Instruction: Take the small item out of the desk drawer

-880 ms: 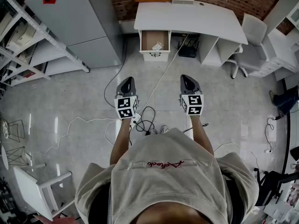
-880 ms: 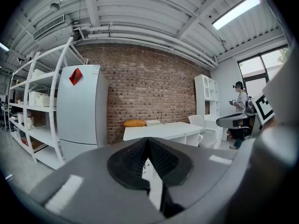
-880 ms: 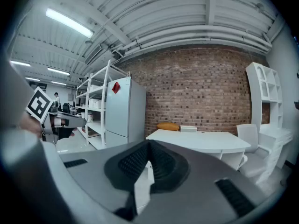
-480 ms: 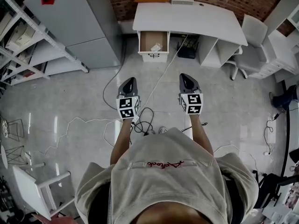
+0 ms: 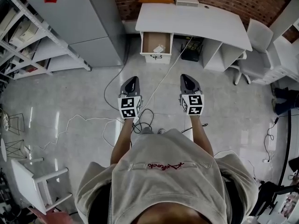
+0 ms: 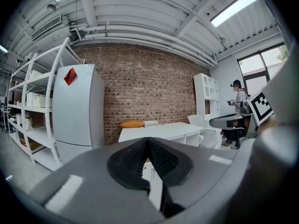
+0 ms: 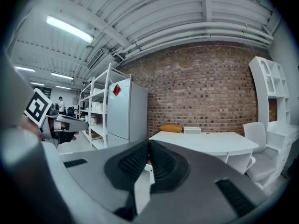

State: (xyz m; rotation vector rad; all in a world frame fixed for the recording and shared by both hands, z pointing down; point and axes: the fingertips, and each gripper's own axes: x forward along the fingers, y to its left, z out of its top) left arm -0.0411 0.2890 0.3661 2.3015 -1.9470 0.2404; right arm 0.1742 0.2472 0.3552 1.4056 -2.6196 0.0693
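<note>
Small item (image 5: 159, 48) in drawer (image 5: 149, 39) too small to identify (pale speck); shelving (image 5: 18, 36) cut by left edge

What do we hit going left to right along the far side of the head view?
shelving rack → white fridge → open desk drawer → black object under the desk → white office chair

The left tongs (image 5: 132, 80) have edged a little to the right in the head view, so the gap to the right tongs (image 5: 186, 77) is slightly narrower. The room has also slid a touch rightward in that view: the bench (image 5: 196, 22), its open drawer (image 5: 150, 40) and the white chair (image 5: 259, 34) beside it all sit somewhat farther right than before.
</note>
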